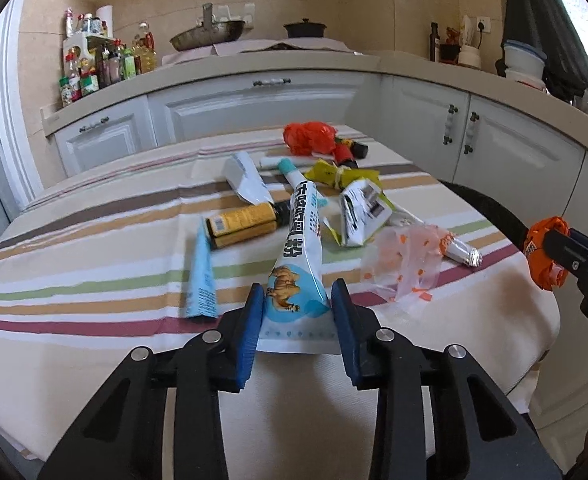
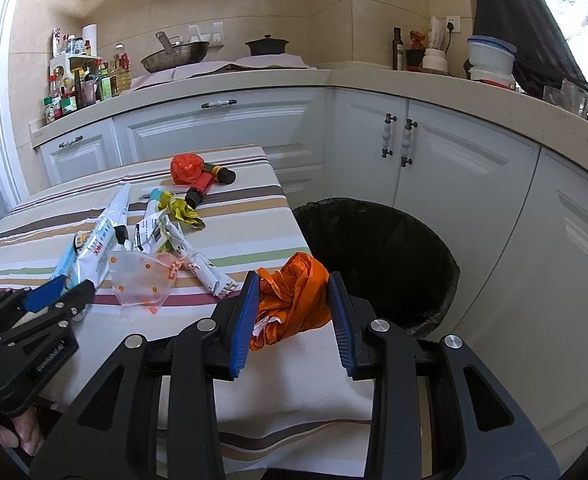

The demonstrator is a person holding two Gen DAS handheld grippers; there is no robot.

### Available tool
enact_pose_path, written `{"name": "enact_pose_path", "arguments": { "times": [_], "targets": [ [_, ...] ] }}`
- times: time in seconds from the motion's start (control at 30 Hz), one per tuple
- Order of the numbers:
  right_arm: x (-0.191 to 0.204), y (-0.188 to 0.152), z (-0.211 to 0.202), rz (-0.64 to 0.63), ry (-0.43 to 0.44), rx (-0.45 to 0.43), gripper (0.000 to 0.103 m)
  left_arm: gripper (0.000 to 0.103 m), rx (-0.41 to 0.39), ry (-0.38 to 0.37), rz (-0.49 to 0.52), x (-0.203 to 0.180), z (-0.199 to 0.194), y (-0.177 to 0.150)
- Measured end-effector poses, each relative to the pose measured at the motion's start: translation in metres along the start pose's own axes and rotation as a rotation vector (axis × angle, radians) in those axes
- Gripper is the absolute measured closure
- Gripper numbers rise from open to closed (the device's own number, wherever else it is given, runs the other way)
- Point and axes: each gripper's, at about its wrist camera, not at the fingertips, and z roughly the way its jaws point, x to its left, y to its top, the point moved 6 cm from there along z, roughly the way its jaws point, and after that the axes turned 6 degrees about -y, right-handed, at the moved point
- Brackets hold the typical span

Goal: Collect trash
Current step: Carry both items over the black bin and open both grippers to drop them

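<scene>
Blue pads of the left gripper (image 1: 297, 304) pinch the flat end of a long white-and-blue packet (image 1: 299, 248) lying on the striped tablecloth (image 1: 94, 256). Crumpled orange wrapper (image 2: 295, 298) sits clamped in the right gripper (image 2: 294, 304) at the table's edge, near one black-lined bin (image 2: 377, 248). Around the packet lie a yellow-labelled bottle (image 1: 242, 222), a clear spotted bag (image 1: 403, 260) and a red bag (image 1: 307, 138).
</scene>
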Motion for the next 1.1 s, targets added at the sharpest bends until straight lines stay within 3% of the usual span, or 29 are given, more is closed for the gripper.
{"name": "enact_pose_path", "arguments": {
  "times": [0.2, 0.5, 0.77, 1.1],
  "targets": [
    [0.001, 0.006, -0.002, -0.006, -0.009, -0.015, 0.069, 0.068, -0.062, 0.013, 0.010, 0.003, -0.016, 0.017],
    [-0.019, 0.037, 0.000, -0.002, -0.057, -0.084, 0.069, 0.068, -0.116, -0.082, 0.012, -0.023, -0.025, 0.063],
    [-0.066, 0.073, 0.022, 0.043, -0.122, -0.129, 0.069, 0.068, -0.158, -0.158, 0.058, -0.072, -0.004, 0.108],
    [-0.102, 0.092, 0.066, 0.087, -0.150, -0.109, 0.069, 0.068, -0.108, -0.213, 0.124, -0.127, 0.042, 0.130]
  ]
}}
